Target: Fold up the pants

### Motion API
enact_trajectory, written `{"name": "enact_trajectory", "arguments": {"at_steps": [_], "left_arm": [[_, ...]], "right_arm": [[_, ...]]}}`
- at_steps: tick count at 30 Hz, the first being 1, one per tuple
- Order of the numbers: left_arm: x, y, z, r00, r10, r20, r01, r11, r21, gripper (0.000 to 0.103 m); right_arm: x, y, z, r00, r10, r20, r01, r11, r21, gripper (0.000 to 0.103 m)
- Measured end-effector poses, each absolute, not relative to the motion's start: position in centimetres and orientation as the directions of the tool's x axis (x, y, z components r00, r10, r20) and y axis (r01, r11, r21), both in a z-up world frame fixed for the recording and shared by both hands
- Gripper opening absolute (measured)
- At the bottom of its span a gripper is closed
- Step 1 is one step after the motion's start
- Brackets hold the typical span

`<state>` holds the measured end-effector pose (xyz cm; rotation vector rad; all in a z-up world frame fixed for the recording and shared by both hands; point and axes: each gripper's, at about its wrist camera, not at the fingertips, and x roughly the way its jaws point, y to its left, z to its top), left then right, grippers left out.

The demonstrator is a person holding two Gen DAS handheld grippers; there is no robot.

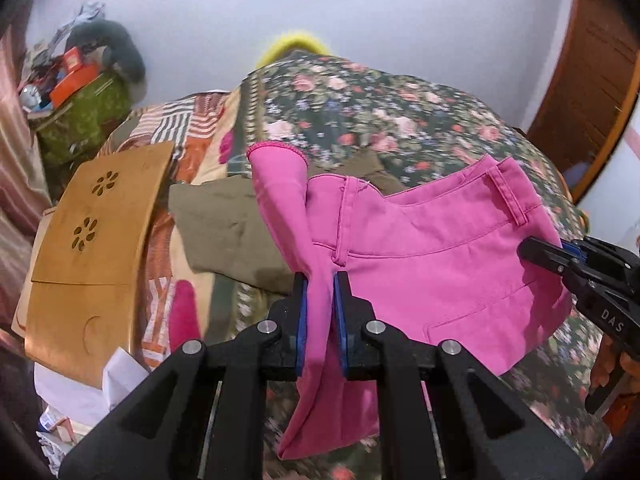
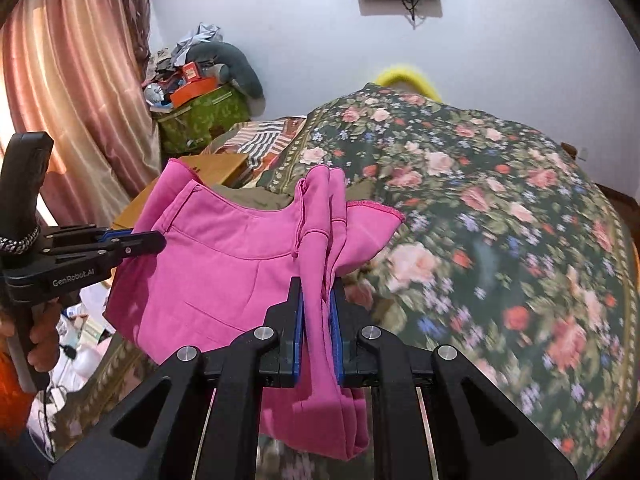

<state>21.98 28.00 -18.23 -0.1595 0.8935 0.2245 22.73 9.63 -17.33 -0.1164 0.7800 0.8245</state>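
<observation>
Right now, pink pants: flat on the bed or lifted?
Lifted. Pink pants hang bunched between the left gripper and right gripper, above the bed.

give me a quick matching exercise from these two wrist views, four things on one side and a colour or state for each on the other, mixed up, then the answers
Things:
1. pink pants
2. bed cover
3. folded garment behind the pants
4. wooden board

Colour or state:
A. olive green, lying on the bed
B. has flower-shaped cutouts
C. held up by both grippers
D. dark with a rose pattern

Pairs: 1-C, 2-D, 3-A, 4-B

The left gripper and right gripper are each clamped on bunched pink fabric.
</observation>
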Motion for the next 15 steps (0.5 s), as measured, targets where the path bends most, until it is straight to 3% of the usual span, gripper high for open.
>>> {"name": "enact_trajectory", "arguments": {"at_steps": [15], "left_arm": [[31.9,35.4,-22.4,0.585,0.195,-0.787,-0.332,0.943,-0.013,0.012]], "right_arm": [[31.4,17.3,-20.2,0.44,0.586,-0.68,-0.704,0.695,0.143,0.01]]}}
